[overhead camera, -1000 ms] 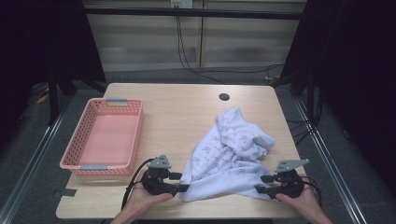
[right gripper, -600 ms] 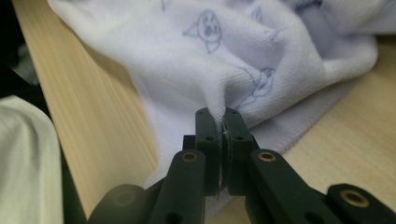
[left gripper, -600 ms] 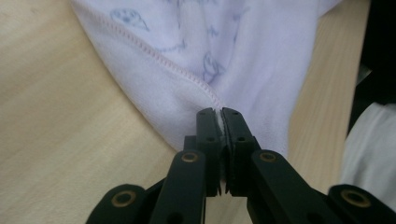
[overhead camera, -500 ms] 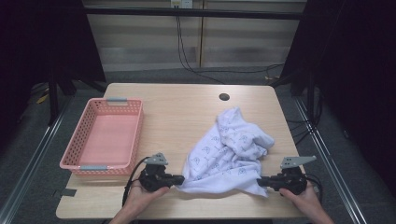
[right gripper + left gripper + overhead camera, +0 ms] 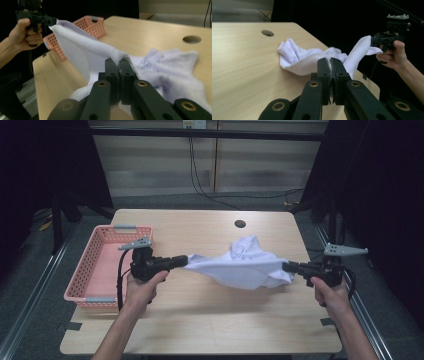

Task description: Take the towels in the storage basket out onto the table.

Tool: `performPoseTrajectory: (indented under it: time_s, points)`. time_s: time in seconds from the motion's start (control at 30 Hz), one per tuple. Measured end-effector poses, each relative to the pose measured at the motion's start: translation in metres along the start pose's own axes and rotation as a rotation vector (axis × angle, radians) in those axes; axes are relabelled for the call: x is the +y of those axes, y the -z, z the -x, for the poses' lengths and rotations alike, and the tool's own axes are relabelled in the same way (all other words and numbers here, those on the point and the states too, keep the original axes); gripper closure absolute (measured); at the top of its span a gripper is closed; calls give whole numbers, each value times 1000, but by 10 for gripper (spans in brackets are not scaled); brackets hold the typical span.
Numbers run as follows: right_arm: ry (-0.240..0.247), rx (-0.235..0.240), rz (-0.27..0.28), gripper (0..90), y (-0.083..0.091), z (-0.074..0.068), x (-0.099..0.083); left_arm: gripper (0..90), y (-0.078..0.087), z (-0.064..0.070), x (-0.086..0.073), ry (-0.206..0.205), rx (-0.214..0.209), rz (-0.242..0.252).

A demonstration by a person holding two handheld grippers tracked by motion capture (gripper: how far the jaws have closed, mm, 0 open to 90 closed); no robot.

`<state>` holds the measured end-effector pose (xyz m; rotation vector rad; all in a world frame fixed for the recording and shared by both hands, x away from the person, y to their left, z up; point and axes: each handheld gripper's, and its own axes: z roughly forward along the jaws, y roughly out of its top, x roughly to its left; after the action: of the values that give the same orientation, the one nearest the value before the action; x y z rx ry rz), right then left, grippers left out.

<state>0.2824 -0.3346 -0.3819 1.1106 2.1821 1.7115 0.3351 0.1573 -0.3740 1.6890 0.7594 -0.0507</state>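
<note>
- The left tongs (image 5: 184,261) are clamped on one edge of the white cloth (image 5: 245,265); in the left gripper view the jaws stand pressed together with a thin fold of fabric between them.
- The right tongs (image 5: 287,266) pinch the opposite edge of the cloth, jaws closed tight on a bunched fold in the right gripper view.
- The cloth hangs stretched between the two tongs above the table (image 5: 210,320), sagging in the middle, with its far part bunched toward the table's back half.
- A pink basket (image 5: 90,270) sits at the table's left edge, just beside the left hand (image 5: 142,287).
- A dark round hole (image 5: 240,224) lies in the tabletop beyond the cloth.
</note>
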Motion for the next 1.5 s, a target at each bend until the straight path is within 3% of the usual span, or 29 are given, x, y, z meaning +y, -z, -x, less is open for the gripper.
performPoseTrajectory:
  time_s: [0.17, 0.37, 0.57, 0.63, 0.7, 0.77, 0.83, 0.93, 1.0, 1.17, 1.3, 1.43, 1.5]
  points:
    - [14, -19, 75, 882, -1, 6, 41, 869, 0, 5, 33, -31, 19, 57]
    - [57, -63, 122, 881, 4, 7, 100, 870, 10, 15, 84, -77, 31, 140]
    - [96, -112, 181, 883, 9, 4, 156, 870, 26, 40, 134, -168, 71, 220]
    - [105, -117, 218, 883, 15, -1, 175, 870, 34, 50, 148, -188, 54, 260]
    - [133, -105, 262, 883, 22, -12, 190, 870, 42, 60, 155, -204, 61, 294]
    - [159, -94, 273, 884, 27, -22, 193, 870, 48, 66, 151, -223, 70, 282]
    - [167, -83, 255, 883, 27, -26, 182, 869, 49, 65, 137, -213, 57, 254]
    - [148, -68, 193, 884, 23, -25, 150, 869, 45, 62, 101, -189, 42, 191]
    - [138, -57, 150, 883, 22, -25, 122, 869, 41, 60, 73, -165, 42, 137]
    - [84, -39, 34, 883, 25, -30, 42, 865, 33, 55, 1, -83, -7, 40]
    - [43, -24, -50, 883, 33, -45, -17, 861, 31, 65, -50, -40, -61, -25]
    - [26, -16, -135, 880, 45, -65, -66, 855, 36, 83, -91, -23, -97, -112]
    - [26, 4, -188, 862, 52, -79, -86, 828, 44, 90, -107, 12, -127, -120]
